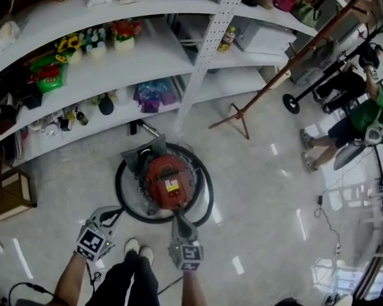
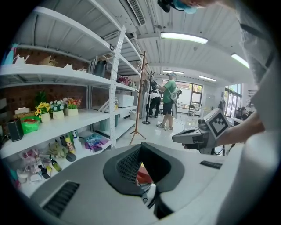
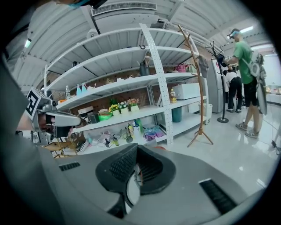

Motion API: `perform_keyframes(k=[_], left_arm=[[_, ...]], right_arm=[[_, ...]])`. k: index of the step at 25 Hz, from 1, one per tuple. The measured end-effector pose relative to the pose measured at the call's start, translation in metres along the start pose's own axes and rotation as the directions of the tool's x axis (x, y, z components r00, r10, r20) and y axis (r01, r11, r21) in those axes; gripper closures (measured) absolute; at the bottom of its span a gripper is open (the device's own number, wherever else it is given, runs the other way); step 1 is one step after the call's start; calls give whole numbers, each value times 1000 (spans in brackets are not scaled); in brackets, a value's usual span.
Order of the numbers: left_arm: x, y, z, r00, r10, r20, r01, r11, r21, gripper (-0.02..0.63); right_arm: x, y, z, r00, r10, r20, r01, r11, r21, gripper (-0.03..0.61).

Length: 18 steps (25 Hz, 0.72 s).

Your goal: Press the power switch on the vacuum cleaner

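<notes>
Vacuum cleaner [image 1: 168, 180]: red canister on the floor [image 1: 261, 186], ringed by its hose [image 1: 119, 188], long axis judged to run away from the person.
Right gripper [image 1: 177, 217]: jaws pressed together, empty, at the canister's near end; the nearer.
Left gripper [image 1: 107, 212]: likewise closed, empty, beside the hose.
Switch: not identifiable.

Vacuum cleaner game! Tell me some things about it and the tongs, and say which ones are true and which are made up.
1. The vacuum cleaner is red. True.
2. It stands on a shelf. False: it stands on the floor.
3. A black hose lies in a ring around it. True.
4. The left tongs are closer to it than the right tongs. False: the right tongs are closer, by its near edge.
</notes>
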State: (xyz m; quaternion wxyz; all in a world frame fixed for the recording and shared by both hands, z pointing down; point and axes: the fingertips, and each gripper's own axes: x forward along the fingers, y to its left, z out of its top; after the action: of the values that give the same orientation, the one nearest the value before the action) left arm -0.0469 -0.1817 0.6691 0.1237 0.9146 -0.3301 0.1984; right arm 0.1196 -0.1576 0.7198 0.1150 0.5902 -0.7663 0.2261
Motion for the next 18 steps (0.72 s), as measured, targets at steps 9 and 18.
perform_keyframes(k=[9,18], left_arm=[[-24,-17,38,999,-31,33,30,999,39,620],[-52,-30,74,998,-26,53,24,999,30,620]], right_arm=[[-39,29,37,1000,8,23,-7,1000,-10,568],[-73,47,65,1000,10,27,-10,1000,-10,568]])
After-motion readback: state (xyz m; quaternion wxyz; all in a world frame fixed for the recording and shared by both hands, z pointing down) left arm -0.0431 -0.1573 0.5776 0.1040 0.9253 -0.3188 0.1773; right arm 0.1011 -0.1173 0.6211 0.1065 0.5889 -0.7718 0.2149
